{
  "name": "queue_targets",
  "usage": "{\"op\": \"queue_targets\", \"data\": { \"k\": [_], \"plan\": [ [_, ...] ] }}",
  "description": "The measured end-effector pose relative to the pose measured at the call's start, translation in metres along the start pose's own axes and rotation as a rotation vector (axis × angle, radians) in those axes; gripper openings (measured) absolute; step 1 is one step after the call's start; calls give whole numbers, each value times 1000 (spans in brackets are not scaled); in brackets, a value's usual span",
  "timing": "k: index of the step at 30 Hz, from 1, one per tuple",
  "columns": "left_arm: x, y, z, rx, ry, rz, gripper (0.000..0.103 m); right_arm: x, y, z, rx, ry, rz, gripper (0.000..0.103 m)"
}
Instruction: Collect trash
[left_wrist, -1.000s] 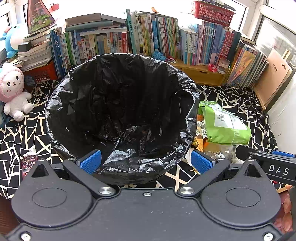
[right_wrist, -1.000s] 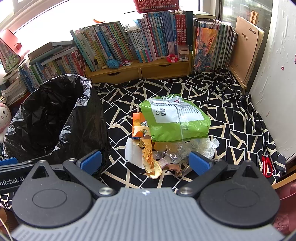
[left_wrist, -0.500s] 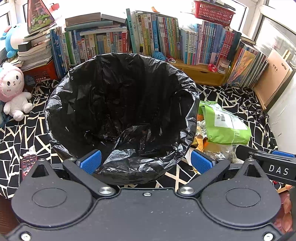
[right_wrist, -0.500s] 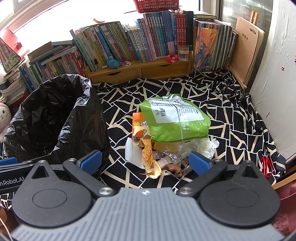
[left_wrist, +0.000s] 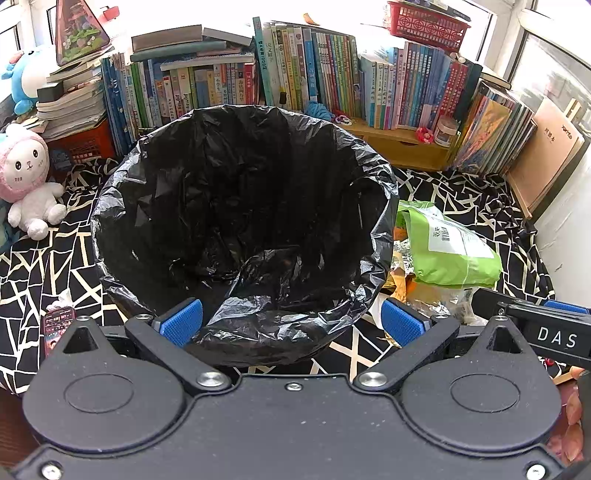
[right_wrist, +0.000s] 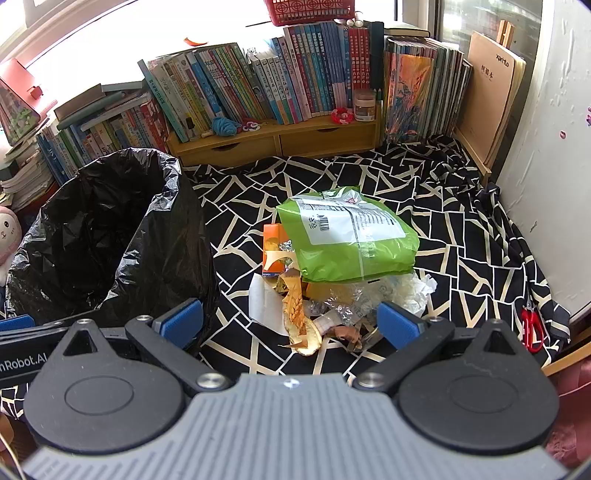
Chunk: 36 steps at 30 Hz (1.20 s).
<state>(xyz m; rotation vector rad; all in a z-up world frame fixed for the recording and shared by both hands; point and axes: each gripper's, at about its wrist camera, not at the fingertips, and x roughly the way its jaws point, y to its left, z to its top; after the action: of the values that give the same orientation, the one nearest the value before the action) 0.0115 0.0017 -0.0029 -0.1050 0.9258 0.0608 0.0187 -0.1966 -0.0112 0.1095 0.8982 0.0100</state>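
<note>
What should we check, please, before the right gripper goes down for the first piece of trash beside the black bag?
1. Right gripper open and empty: ok, fingers spread with nothing between them.
2. Left gripper free: ok, open, straddling the near rim of the black bag without clamping it.
3. Bag mouth open to receive trash: ok, wide open; contents cannot be made out.
4. Trash pile within view and unobstructed: ok, it lies just ahead of the right gripper.
5. Green packet separable from the rest: cannot tell, it rests on the wrappers below.
6. Red scissors clear of the path: ok, far right at the cloth's edge.
</note>
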Motion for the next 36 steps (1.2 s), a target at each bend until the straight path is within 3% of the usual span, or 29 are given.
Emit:
{"op": "queue_targets", "data": {
  "k": [11,22,27,36],
  "plan": [
    [-5,8,2,-9,-57,44,103,6,-4,1,15,-15,-14,103],
    [-21,41,15,-74,-122,145,103,14,-29,11,36,-183,-28,103],
    [-13,55,18,-110,-105,174,103,32,-33,17,13,-172,-23,103],
    [9,75,21,-166,-70,244,103,82,-46,26,-33,-141,-100,103]
  ]
}}
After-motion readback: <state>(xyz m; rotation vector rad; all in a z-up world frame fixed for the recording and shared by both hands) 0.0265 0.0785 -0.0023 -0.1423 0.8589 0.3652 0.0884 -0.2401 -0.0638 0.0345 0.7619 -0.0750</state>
